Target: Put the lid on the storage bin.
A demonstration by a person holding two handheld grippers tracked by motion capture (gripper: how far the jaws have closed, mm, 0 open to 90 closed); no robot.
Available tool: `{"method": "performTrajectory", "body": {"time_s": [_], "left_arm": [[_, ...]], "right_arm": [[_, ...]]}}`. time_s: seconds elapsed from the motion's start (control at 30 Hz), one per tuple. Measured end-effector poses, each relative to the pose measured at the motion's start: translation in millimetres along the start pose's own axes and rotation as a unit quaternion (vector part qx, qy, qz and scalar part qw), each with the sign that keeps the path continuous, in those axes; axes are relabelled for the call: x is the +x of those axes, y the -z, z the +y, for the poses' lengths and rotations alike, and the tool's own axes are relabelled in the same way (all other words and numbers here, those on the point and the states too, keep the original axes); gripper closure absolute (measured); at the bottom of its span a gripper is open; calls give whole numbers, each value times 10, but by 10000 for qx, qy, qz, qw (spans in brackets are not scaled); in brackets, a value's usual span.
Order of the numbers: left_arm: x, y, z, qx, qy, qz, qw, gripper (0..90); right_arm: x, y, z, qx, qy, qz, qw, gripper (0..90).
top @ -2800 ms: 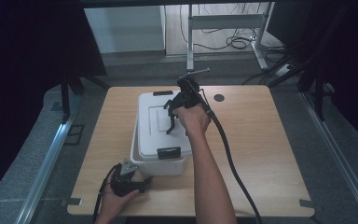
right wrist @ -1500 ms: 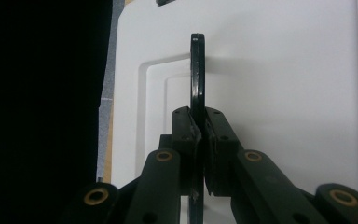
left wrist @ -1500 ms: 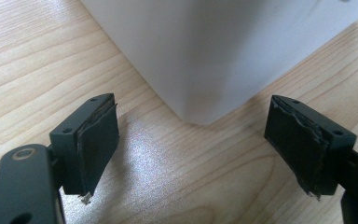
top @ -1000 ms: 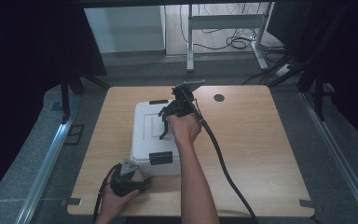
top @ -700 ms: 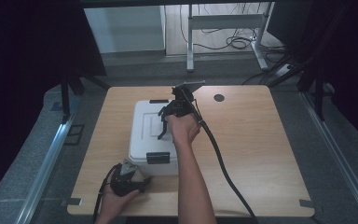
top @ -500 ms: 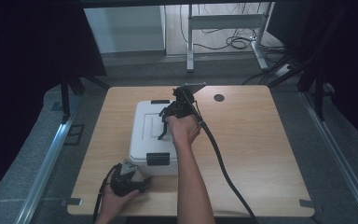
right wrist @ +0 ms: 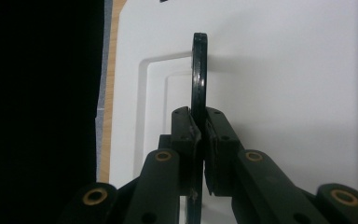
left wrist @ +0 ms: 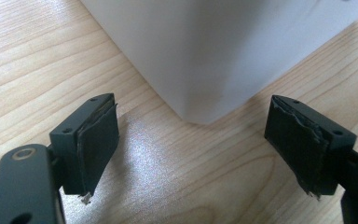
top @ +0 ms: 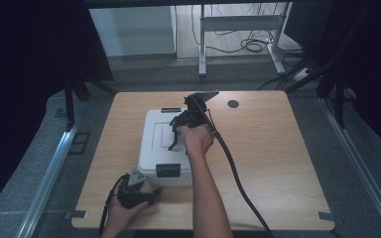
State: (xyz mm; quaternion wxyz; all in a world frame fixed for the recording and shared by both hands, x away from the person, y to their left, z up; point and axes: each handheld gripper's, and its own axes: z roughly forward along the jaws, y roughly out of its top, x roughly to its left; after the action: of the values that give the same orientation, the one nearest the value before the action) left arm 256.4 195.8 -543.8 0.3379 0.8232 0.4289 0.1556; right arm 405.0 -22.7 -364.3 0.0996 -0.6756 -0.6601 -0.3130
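The white box [left wrist: 205,51] is blurred and cut off by the top edge in the left gripper view. In the right gripper view, the right claw [right wrist: 200,135] hides the lower part of the black handle [right wrist: 199,70].

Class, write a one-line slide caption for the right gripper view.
Right gripper shut on the black handle standing upright on the white box lid.

A white rectangular plastic box [top: 164,145] with black latches is sitting closed on the wooden table, its thin black handle [right wrist: 199,70] standing upright above the lid's recessed panel.
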Motion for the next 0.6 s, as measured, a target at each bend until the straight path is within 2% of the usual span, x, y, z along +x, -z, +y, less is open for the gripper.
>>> {"method": "performTrajectory", "body": {"time_s": [0.07,0.2,0.3,0.37,0.43,0.53,0.6], "left_arm": [[0,0,0,1,1,-1,10000,174],[0,0,0,3,-3,0,10000,174],[0,0,0,1,-2,1,10000,174],[0,2,1,14,-7,6,10000,174],[-1,1,0,9,-7,5,10000,174],[-1,2,1,15,-7,9,10000,174],[-4,-1,0,2,10,11,10000,174]], "right_arm": [[13,2,4,-19,90,0,10000,823],[45,50,24,-96,289,51,9995,713],[65,105,31,-177,545,-73,9983,649],[66,143,39,-206,627,-16,9978,607],[65,177,49,-234,795,-15,9966,582],[66,251,59,-259,1056,144,9940,576],[42,294,60,-339,1242,66,9917,573]]}}
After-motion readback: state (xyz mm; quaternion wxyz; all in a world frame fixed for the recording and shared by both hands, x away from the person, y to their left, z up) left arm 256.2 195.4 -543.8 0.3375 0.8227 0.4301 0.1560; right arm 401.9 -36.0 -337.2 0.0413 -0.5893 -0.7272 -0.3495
